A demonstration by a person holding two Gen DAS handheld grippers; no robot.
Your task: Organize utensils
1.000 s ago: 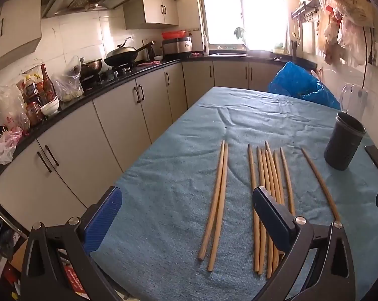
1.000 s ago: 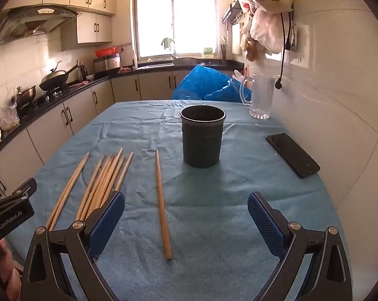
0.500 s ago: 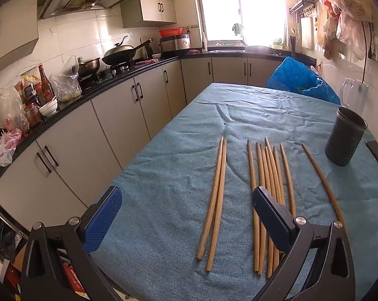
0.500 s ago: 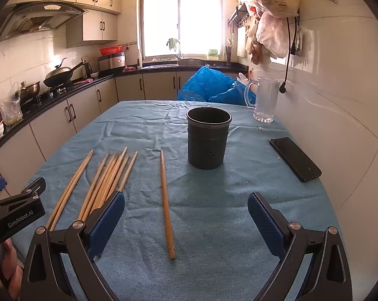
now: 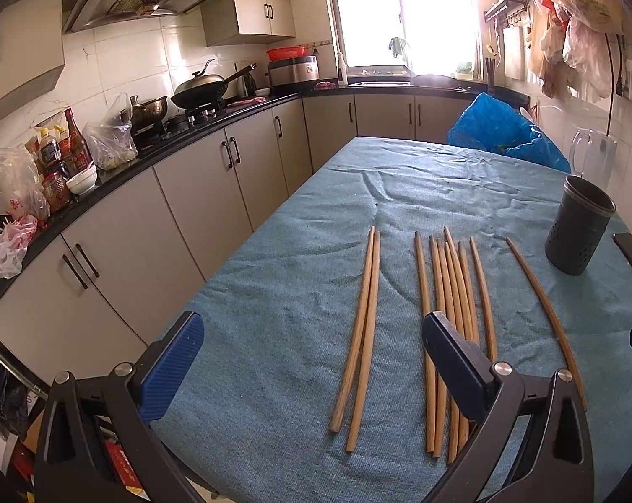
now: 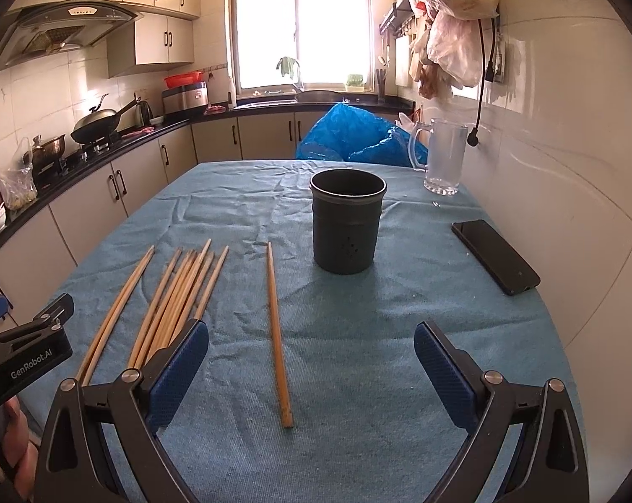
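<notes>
Wooden chopsticks point(image 5: 450, 306) lie loose on the blue tablecloth point(image 6: 357, 377): a pair point(image 5: 362, 327) at left, a bunch in the middle, a single chopstick point(image 6: 277, 331) nearest the dark utensil holder point(image 6: 347, 220). The left gripper point(image 5: 311, 360) and right gripper point(image 6: 311, 360) hover spread wide, holding nothing. A black phone point(image 6: 494, 255) lies beside the wall.

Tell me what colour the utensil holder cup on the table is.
Dark grey, almost black; the utensil holder cup shows best in the right wrist view.
</notes>
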